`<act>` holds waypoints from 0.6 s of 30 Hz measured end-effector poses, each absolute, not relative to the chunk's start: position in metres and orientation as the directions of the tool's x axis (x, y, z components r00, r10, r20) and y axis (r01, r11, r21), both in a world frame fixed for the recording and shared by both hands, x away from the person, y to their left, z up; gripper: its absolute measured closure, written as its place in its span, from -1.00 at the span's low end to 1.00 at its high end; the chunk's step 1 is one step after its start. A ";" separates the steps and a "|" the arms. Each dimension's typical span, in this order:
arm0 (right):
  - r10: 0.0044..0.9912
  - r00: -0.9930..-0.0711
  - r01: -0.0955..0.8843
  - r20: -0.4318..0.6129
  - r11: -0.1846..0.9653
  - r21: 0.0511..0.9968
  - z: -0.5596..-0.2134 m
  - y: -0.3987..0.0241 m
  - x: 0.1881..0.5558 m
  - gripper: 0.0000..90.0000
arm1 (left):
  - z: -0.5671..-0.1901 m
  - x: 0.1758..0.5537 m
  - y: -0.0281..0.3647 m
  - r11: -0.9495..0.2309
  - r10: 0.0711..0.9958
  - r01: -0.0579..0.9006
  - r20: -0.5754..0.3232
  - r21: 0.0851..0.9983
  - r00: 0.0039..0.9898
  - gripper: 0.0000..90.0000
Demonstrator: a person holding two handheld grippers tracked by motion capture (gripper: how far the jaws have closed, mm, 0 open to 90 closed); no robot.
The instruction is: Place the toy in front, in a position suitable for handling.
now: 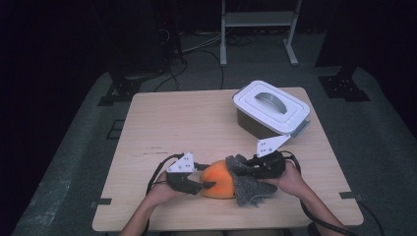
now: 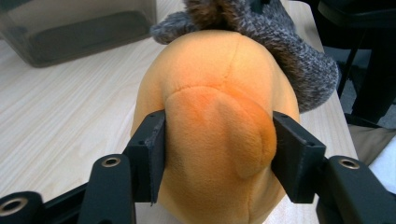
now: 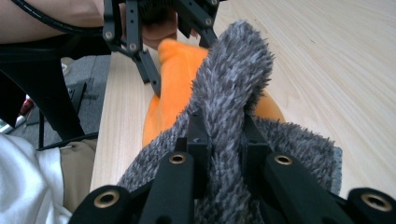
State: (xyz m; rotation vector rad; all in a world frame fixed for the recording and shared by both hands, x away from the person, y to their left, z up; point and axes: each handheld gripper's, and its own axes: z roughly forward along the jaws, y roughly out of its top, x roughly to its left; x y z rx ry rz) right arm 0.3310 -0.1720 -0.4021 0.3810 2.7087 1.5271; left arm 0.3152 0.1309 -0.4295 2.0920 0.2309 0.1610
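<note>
Orange plush toy (image 1: 219, 180) lies on the bench (image 1: 187, 123) near its front edge, between the two hands. A grey fuzzy fabric piece (image 1: 248, 189) (knit, sock-like) covers the plush's right end and spreads onto the bench beside it.

Left hand-held gripper (image 1: 209, 185): jaws partly open, one on each side of the plush's rounded end. In the left gripper view the plush (image 2: 215, 126) sits between the two black pads; the left pad lies against the fur, the right pad at the edge of a small orange flap. No clear squeeze of the fur visible, so contact reads as light at most.

Right hand-held gripper (image 1: 237, 167): jaws nearly shut, pinching a raised fold of the grey fabric. In the right gripper view the fold (image 3: 231, 107) stands up between the pads, with the orange plush (image 3: 175, 88) beyond it and the other gripper's linkage at its far end.

Container: grey plastic box (image 1: 260, 125) with white lid (image 1: 271, 105) at the far right of the bench, well apart from the plush. Lid is on, with an arched handle lying in its recess. Contents cannot be told. The box's dark translucent wall (image 2: 79, 28) shows in the left gripper view.
</note>
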 end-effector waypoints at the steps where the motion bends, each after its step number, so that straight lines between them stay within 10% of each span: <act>1: 0.220 -0.968 0.214 0.119 0.485 0.848 -0.404 -0.174 0.330 0.73 | -0.429 0.316 0.130 -0.492 0.232 0.108 0.011 0.864 0.973 -0.11; 9: 0.199 -0.975 0.190 0.102 0.492 0.850 -0.411 -0.169 0.320 0.74 | -0.427 0.321 0.118 -0.540 0.252 0.202 -0.072 0.817 0.965 -0.70; 14: 0.216 -0.970 0.203 0.109 0.480 0.854 -0.409 -0.176 0.322 0.74 | -0.420 0.315 0.114 -0.548 0.242 0.084 0.062 0.832 0.968 0.03; 18: 0.245 -0.966 0.193 0.087 0.452 0.871 -0.393 -0.185 0.328 0.74 | -0.417 0.310 0.111 -0.522 0.263 -0.064 0.232 0.851 0.936 0.11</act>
